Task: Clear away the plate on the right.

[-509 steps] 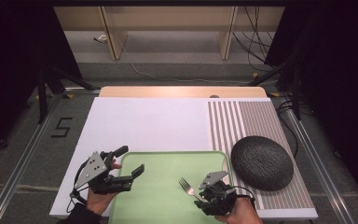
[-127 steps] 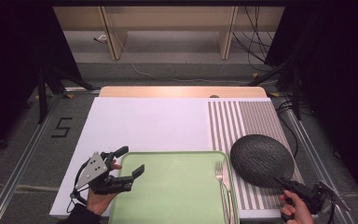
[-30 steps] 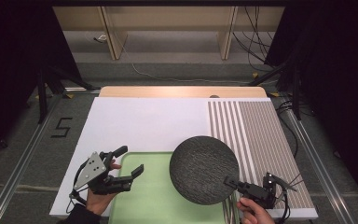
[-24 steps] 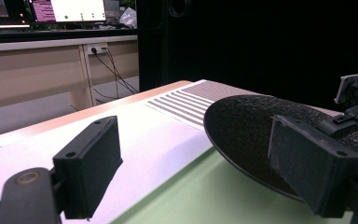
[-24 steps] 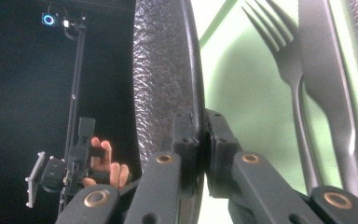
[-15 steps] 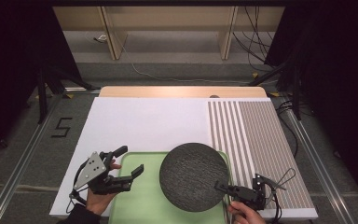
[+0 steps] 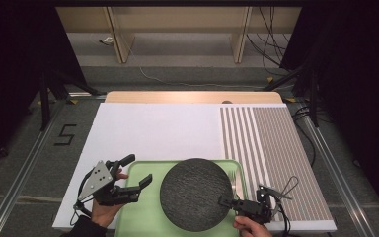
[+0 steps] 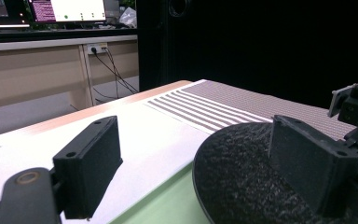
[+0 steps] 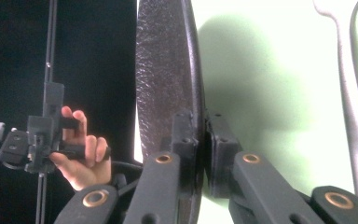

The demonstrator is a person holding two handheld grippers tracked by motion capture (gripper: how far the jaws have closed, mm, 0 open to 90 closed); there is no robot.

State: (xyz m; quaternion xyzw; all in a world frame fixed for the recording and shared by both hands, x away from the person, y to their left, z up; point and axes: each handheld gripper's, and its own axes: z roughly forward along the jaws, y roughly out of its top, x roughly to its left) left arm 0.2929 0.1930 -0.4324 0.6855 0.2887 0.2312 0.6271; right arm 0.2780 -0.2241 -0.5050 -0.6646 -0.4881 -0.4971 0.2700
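Observation:
A dark round textured plate [image 7: 196,193] hangs over the green tray [image 7: 140,217], and my right gripper [image 7: 224,201] is shut on its near right rim. In the right gripper view the jaws pinch the plate [image 9: 164,70] edge-on at my right gripper [image 9: 199,140], with the tray [image 9: 270,70] beneath. A silver fork [image 7: 233,180] lies along the tray's right side, partly hidden by the plate. My left gripper [image 7: 139,169] stands open at the tray's left edge with nothing between its jaws. From my left gripper [image 8: 193,135] the plate [image 8: 242,177] shows ahead.
The tray sits at the front of a white mat [image 7: 158,128]. A brown striped mat [image 7: 276,143] covers the table's right part. A bare wooden strip [image 7: 192,97] runs along the far edge, with cables on the floor beyond.
My right gripper has carried the plate leftward from the striped mat to over the tray, and slightly lower. The fork, once in that gripper, now lies on the tray. The left gripper has stayed put.

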